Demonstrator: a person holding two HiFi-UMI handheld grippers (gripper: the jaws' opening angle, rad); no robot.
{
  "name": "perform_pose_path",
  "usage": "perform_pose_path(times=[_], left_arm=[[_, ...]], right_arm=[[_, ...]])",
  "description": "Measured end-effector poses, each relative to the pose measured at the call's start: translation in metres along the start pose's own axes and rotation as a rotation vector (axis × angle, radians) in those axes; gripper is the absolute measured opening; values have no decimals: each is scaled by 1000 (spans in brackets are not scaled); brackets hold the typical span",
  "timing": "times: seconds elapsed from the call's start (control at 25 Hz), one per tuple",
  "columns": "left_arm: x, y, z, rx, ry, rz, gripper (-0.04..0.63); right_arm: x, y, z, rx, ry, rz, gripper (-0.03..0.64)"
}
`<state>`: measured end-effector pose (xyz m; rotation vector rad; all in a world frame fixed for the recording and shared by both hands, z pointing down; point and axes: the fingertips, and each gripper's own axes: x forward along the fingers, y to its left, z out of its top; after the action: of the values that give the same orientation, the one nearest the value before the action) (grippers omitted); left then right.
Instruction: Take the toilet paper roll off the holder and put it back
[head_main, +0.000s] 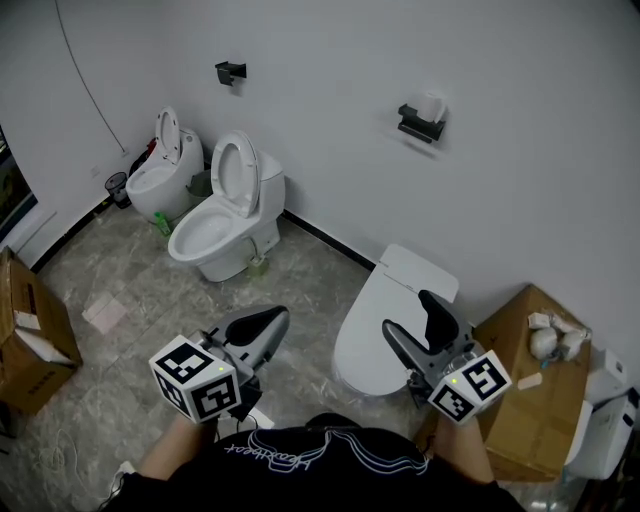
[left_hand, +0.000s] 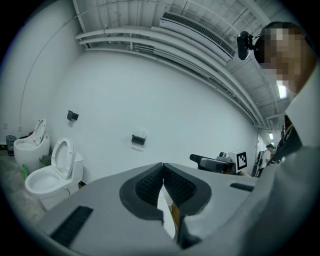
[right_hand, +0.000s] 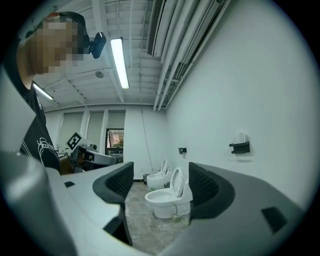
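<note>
A white toilet paper roll (head_main: 432, 105) sits on a black wall holder (head_main: 420, 124) high on the white wall, far from both grippers. The left gripper view shows the holder (left_hand: 138, 140) small and distant, and the right gripper view shows it (right_hand: 240, 147) at the right with the roll (right_hand: 242, 137) on top. My left gripper (head_main: 264, 324) is held low near my body, its jaws shut with nothing between them (left_hand: 163, 165). At the same height my right gripper (head_main: 410, 314) stands open and empty (right_hand: 161, 173), above a closed toilet.
Two open toilets (head_main: 225, 215) (head_main: 165, 170) stand along the wall at the left, a closed one (head_main: 385, 315) right in front of me. Cardboard boxes lie at the right (head_main: 530, 390) and left (head_main: 30, 335). A second black holder (head_main: 231, 71) hangs on the wall.
</note>
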<state>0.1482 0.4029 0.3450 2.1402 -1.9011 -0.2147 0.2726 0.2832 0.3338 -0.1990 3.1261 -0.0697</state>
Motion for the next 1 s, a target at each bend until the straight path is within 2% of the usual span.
perform_pose_path(times=[0.32,0.52,0.72,1.0], left_arm=[[26,52,3,-7,6,28,5],[56,106,5,-21,23,39,6],[106,176,29,-42,25,50,5],[198,261,64,-47,50,20,6]], right_arm=[[52,-38,0,9,-31,-16,356],[107,-76,-6,22,-37,-24,359],[179,-125,-9,43,-34,-31,359],[266,-207,-1,37,-25,-63,360]])
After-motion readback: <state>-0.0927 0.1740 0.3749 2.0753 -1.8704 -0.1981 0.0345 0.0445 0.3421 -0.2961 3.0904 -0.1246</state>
